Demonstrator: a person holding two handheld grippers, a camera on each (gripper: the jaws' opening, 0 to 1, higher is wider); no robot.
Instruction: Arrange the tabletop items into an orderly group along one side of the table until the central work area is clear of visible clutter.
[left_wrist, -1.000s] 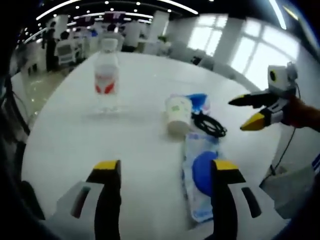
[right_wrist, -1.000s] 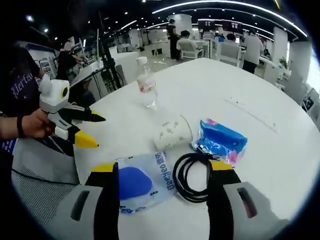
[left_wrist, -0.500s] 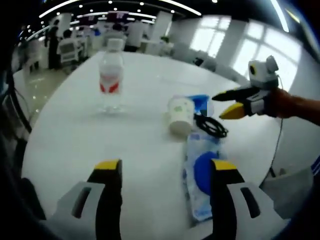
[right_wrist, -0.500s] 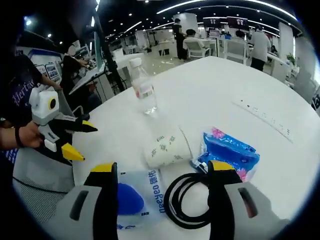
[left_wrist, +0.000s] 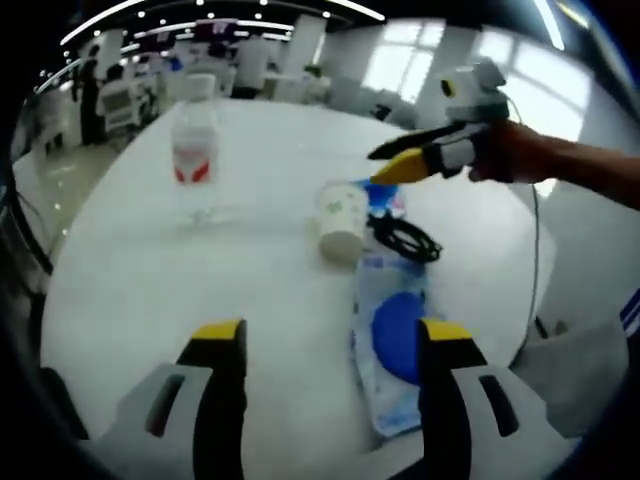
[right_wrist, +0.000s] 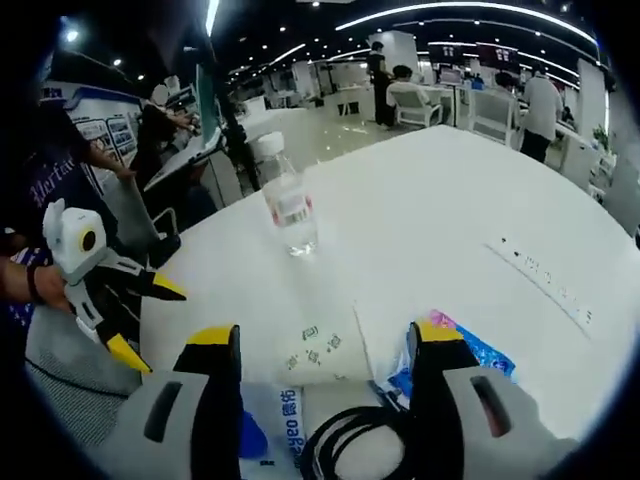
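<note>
The white counter (left_wrist: 150, 280) carries a small cluster of things near one edge. A paper cup (left_wrist: 339, 220) lies on its side, its long axis running roughly toward the left gripper's camera, with the open mouth facing that camera and tipped a little downward. In the right gripper view the same cup (right_wrist: 322, 350) lies between that gripper's fingers, mouth toward the right. Just beside the cup a coiled black cable (left_wrist: 404, 240) lies flat, touching a blue packet (left_wrist: 392, 200) behind it. A long flat wipes pack (left_wrist: 392, 350) with a blue oval label lies with its long axis running from the cable toward the left gripper. Well apart from this cluster, a clear water bottle (left_wrist: 194, 145) with a white cap and red label stands upright; in the right gripper view the bottle (right_wrist: 288, 200) stands farther out on the counter.

The left gripper (left_wrist: 330, 345) is held low over the counter with its yellow-tipped fingers apart, holding nothing. The right gripper (left_wrist: 395, 165) reaches in from the right in a person's hand (left_wrist: 515, 155), its fingers pointing across the cluster above the cup and blue packet, and apart. In the right gripper view its own fingers (right_wrist: 215, 340) are spread on either side of the cup, and the left gripper (right_wrist: 135, 315) is held at the left by a hand (right_wrist: 15, 285), fingers parted.
</note>
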